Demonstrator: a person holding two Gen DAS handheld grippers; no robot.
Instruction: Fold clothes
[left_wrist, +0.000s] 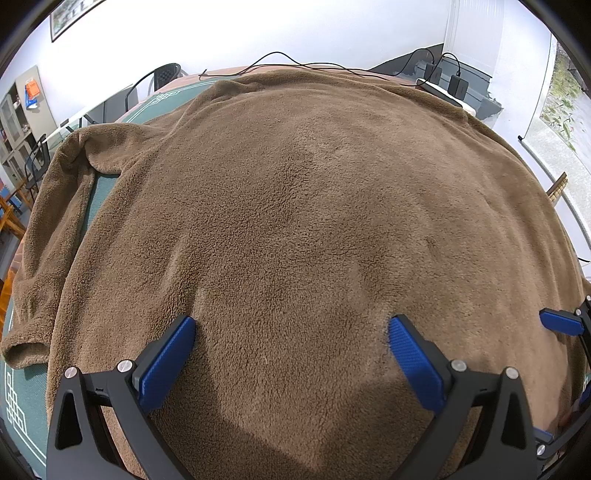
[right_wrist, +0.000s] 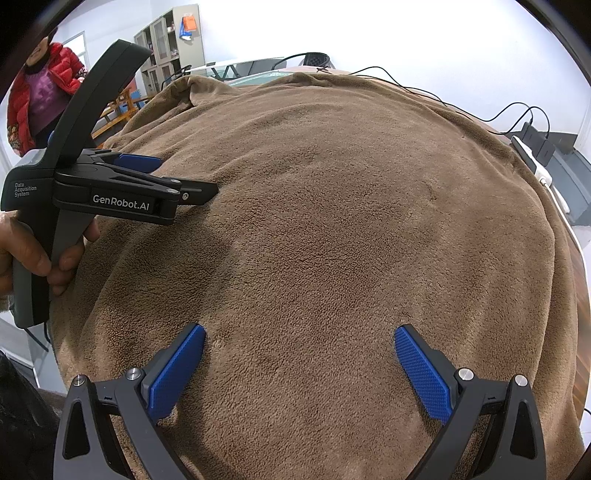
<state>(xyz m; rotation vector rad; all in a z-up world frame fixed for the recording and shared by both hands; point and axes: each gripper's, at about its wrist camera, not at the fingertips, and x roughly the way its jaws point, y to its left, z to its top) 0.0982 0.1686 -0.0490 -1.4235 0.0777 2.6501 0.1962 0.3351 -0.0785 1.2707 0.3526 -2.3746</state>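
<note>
Garment: a brown fleece top (left_wrist: 295, 206) lies spread flat over the green mat (left_wrist: 26, 391), filling nearly everything ahead of both my pairs of jaws. It is laid open this way, I judge, so that its edges and sleeve can be found before the first fold.

Left gripper (left_wrist: 291, 354): jaws wide apart, holding nothing. The blue pads (left_wrist: 168, 365) sit low over the near part of the fleece, close to the pile; I cannot tell if they touch it.

Right gripper (right_wrist: 299, 365): jaws likewise spread, nothing between them, poised over the near hem area just beside my left tool.

Sleeve (left_wrist: 44, 236): off to the left of my left jaws, running alongside the body with a strip of mat showing between them. It ends in a cuff near the mat's edge. I judge it will want folding inward first.

Collar end: far ahead of both jaws, at the table's far side, where black cables (left_wrist: 295, 64) and chargers (left_wrist: 456, 86) lie just past the cloth.

My left hand (right_wrist: 26, 254): seen from the right tool, wrapped round the grey handle, keeping that tool level with the cloth.

Bystander: a person in a red jacket (right_wrist: 48, 88) stands well off to the left, clear of the work.

Stage: no fold made yet, by my reading.
</note>
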